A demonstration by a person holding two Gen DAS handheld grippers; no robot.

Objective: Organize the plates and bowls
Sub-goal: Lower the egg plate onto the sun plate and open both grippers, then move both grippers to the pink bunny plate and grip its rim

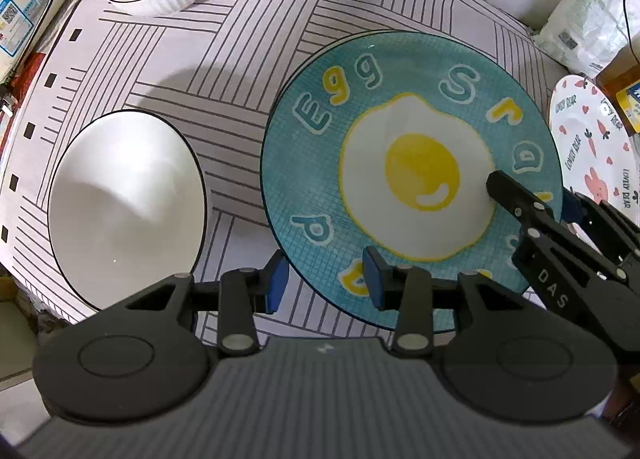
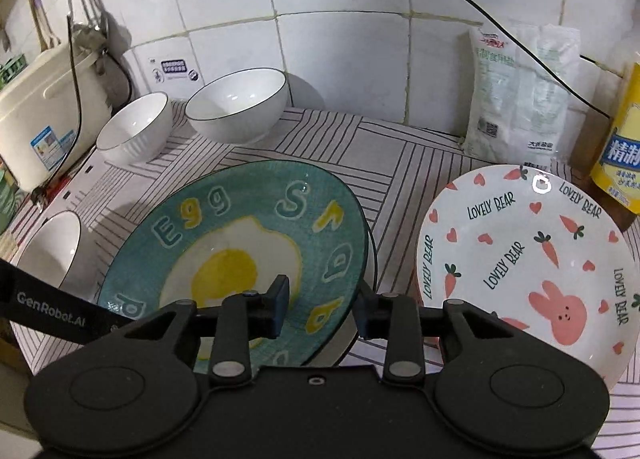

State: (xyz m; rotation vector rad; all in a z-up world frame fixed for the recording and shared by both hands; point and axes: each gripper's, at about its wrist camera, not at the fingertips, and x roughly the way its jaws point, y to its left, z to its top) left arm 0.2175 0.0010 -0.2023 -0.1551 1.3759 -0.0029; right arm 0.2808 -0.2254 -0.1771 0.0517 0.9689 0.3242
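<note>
While both grippers straddle the egg plate (image 1: pixel 408 175) rim, left gripper (image 1: pixel 326 285) and right gripper (image 2: pixel 322 309) stand part-open (pads not pressing).

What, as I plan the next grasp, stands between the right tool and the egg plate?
Nothing visible does. The right tool straddles the near rim of the egg plate, with its jaws open and not pressing.

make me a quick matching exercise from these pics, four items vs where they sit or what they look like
Items:
1. egg plate
2. bunny plate
3. two ribbed white bowls
4. yellow bottle

Descriptions:
A. white, with carrots and hearts
B. at the back by the tiled wall
C. teal, with a fried egg in the middle
D. far right edge, beyond the bunny plate

Pairs: 1-C, 2-A, 3-B, 4-D
</note>
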